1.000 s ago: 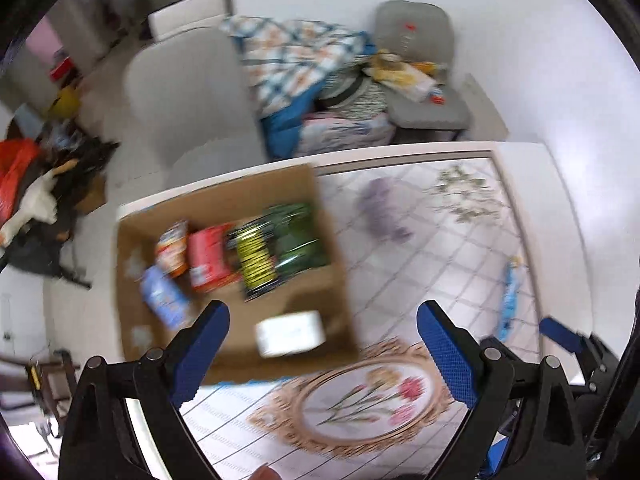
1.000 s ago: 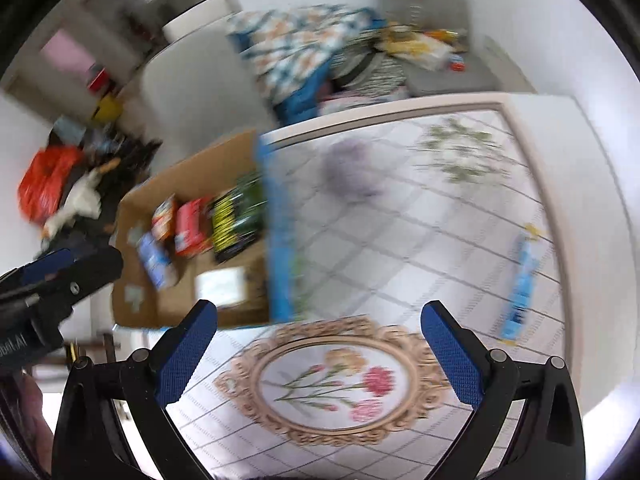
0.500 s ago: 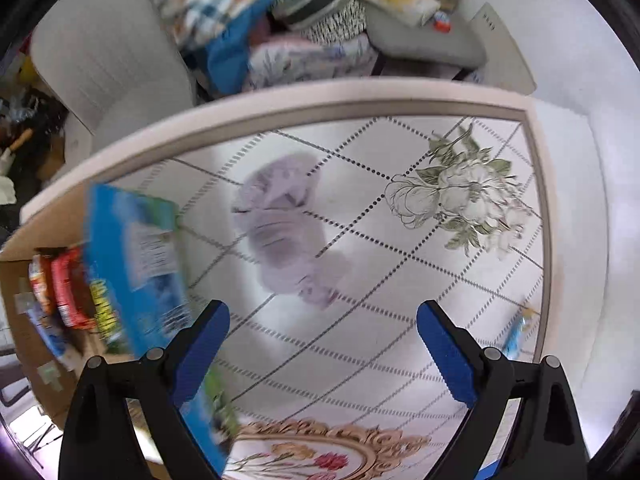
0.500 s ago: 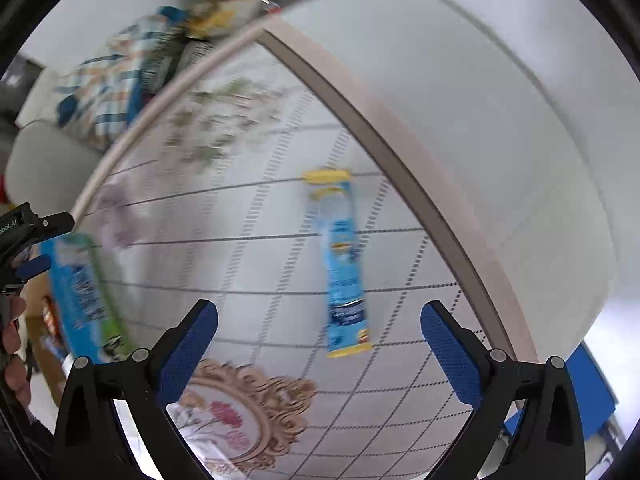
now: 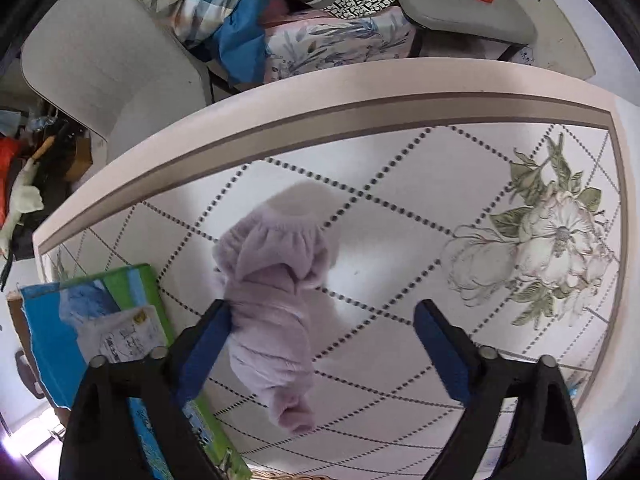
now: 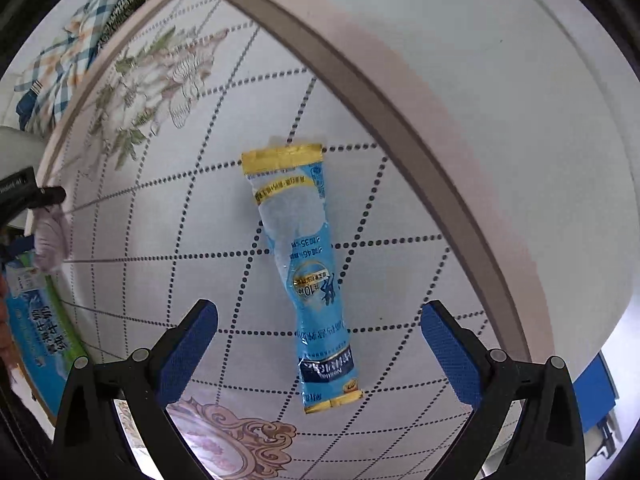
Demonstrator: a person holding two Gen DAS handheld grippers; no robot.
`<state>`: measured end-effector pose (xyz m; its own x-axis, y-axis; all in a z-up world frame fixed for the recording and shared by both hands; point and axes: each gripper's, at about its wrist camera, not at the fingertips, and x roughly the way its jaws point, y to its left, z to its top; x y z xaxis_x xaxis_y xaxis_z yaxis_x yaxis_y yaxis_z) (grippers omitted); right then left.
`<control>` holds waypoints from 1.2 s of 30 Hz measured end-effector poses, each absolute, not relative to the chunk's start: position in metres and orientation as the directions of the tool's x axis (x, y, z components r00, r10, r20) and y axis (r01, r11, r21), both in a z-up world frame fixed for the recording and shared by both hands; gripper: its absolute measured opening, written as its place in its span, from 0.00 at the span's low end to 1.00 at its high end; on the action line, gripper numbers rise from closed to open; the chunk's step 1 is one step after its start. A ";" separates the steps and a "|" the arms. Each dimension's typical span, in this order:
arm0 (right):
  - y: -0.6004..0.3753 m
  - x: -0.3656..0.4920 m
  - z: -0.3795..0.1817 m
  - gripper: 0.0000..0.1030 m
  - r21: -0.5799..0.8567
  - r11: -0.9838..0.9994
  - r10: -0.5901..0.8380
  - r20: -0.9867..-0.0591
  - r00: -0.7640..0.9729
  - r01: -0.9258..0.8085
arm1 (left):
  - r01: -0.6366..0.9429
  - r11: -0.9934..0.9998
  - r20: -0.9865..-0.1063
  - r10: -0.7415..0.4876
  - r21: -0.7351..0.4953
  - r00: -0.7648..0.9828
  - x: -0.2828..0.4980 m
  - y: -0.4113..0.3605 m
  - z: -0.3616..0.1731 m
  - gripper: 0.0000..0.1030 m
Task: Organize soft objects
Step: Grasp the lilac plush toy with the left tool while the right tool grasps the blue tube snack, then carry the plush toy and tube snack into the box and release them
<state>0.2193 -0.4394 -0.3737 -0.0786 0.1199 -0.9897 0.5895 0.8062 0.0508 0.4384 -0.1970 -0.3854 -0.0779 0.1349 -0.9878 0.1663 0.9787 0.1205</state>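
A lilac fuzzy garment lies crumpled on the patterned tabletop. My left gripper points down over it and its jaws are closing. The garment's lower half is between the blue pads, with the left pad at its edge and the other pad well apart. A blue sachet with yellow ends lies flat near the table's border. My right gripper hangs open above the sachet's lower end, both pads clear of it. The lilac garment also shows at the far left of the right wrist view.
A blue and green carton stands at the table's left side, close to my left finger. Beyond the table's edge are a grey chair back and a seat heaped with fabrics. A white wall borders the sachet's side.
Both grippers dropped toward the table. The left view swung from the cardboard box to the lilac garment, which now lies between its narrowing fingers. The right view swung over to the blue sachet.
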 end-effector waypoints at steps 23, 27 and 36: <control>-0.380 0.220 -0.357 0.15 0.065 0.847 0.076 -0.997 0.000 0.528 | 0.104 0.980 -0.985 -0.170 -0.169 0.006 0.400 -0.161 -0.307 0.31; -0.362 0.219 -0.329 0.15 0.127 0.857 0.117 -0.992 0.052 0.499 | 0.137 0.966 -0.971 -0.230 -0.219 0.072 0.382 -0.149 -0.260 0.31; -0.278 0.237 -0.221 0.15 0.337 0.889 0.288 -0.938 0.193 0.310 | 0.122 0.955 -0.934 -0.292 -0.271 0.208 0.325 -0.050 -0.169 0.31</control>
<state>0.2367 -0.2780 -0.2214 0.1933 0.2880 -0.9379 0.3103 0.8889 0.3369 0.3253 -0.0498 -0.1693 0.2079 -0.2919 -0.9336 0.1216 0.9547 -0.2715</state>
